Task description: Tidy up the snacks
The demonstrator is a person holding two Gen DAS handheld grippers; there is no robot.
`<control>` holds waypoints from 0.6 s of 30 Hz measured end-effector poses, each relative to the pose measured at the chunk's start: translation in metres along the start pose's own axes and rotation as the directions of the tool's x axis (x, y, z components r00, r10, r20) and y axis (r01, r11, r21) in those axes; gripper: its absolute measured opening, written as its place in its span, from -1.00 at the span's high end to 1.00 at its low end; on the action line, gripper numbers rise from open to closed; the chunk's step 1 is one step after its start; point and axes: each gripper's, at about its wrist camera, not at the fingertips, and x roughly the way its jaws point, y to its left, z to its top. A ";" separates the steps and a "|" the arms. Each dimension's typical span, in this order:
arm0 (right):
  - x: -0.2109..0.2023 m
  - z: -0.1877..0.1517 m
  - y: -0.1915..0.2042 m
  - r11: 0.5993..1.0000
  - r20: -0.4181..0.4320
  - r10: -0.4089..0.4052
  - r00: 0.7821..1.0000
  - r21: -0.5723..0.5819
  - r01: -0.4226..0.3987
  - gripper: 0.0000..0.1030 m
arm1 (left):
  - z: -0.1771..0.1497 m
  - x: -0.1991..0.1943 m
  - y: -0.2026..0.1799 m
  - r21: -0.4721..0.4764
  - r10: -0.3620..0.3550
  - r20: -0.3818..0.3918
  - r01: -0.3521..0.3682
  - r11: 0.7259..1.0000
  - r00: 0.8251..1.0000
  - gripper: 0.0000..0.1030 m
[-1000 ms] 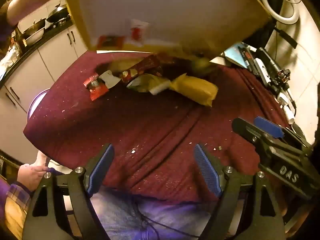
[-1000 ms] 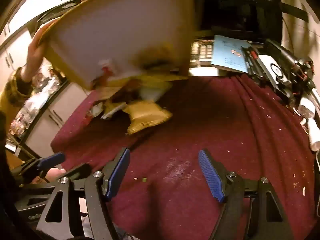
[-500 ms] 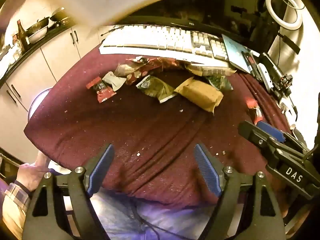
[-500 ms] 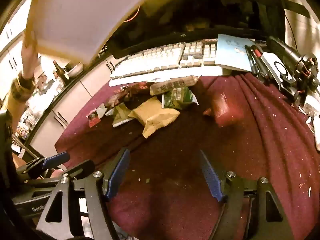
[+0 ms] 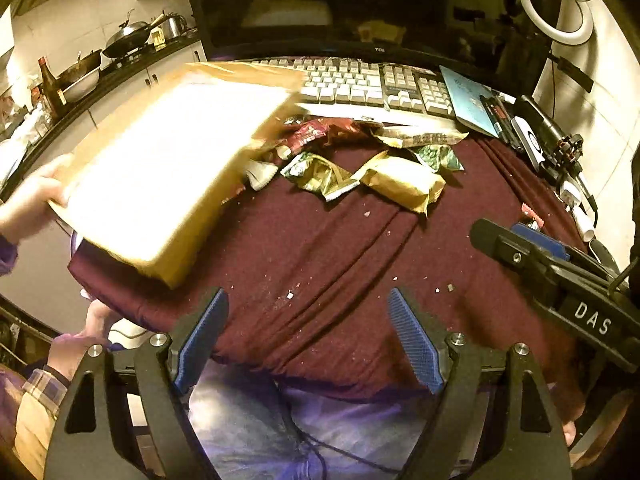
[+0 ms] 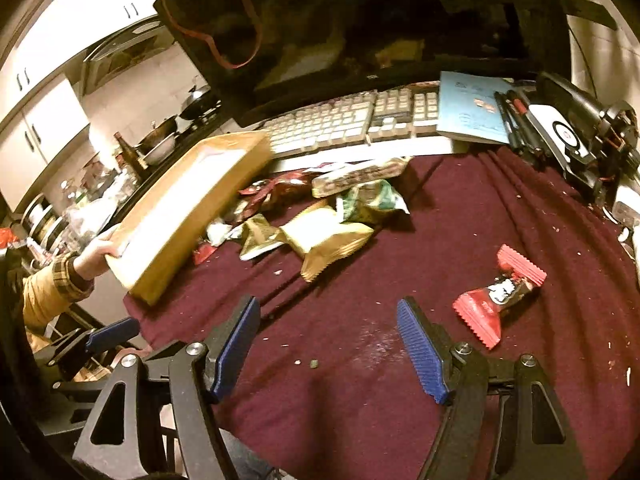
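A heap of snack packets lies on the maroon cloth [image 5: 320, 248] in front of the keyboard: a yellow packet [image 5: 404, 184] [image 6: 328, 240], green packets [image 5: 316, 172] [image 6: 372, 200] and red ones [image 5: 316, 132]. A red candy bar [image 6: 500, 296] lies apart at the right, next to my right gripper [image 6: 328, 344]. A bare hand [image 6: 98, 256] holds an empty yellow-rimmed box [image 5: 168, 160] [image 6: 188, 212] at the table's left side. My left gripper [image 5: 308, 332] is open and empty at the near edge. The right gripper is open and empty too.
A keyboard [image 5: 360, 84] and a dark monitor [image 5: 340, 4] stand behind the snacks. A blue booklet [image 6: 472, 108], pens and black gear line the right edge. Crumbs dot the cloth. A kitchen counter with pans [image 5: 120, 40] is at far left.
The box was held upside down over the table, dumping the snacks; it has swung away and come down at the left, upright. A red candy bar rolled to the right. Both grippers stayed still.
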 end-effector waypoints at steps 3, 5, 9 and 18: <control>-0.002 0.001 0.001 1.000 0.006 -0.013 1.000 -0.007 0.013 -0.42 | 0.000 -0.003 0.001 0.005 -0.003 0.005 0.003 1.000 1.000 -0.60; -0.001 0.002 0.000 1.000 0.000 -0.007 1.000 -0.003 0.007 -0.42 | 0.001 -0.003 0.002 0.001 -0.005 0.008 0.005 1.000 1.000 -0.60; -0.001 0.002 -0.001 1.000 0.000 -0.008 1.000 0.004 0.008 -0.42 | 0.001 0.000 0.002 -0.004 -0.005 0.001 0.005 1.000 1.000 -0.60; -0.002 0.002 -0.006 1.000 0.004 -0.018 1.000 0.017 0.018 -0.42 | 0.001 0.003 -0.001 0.002 -0.007 -0.002 0.007 1.000 1.000 -0.60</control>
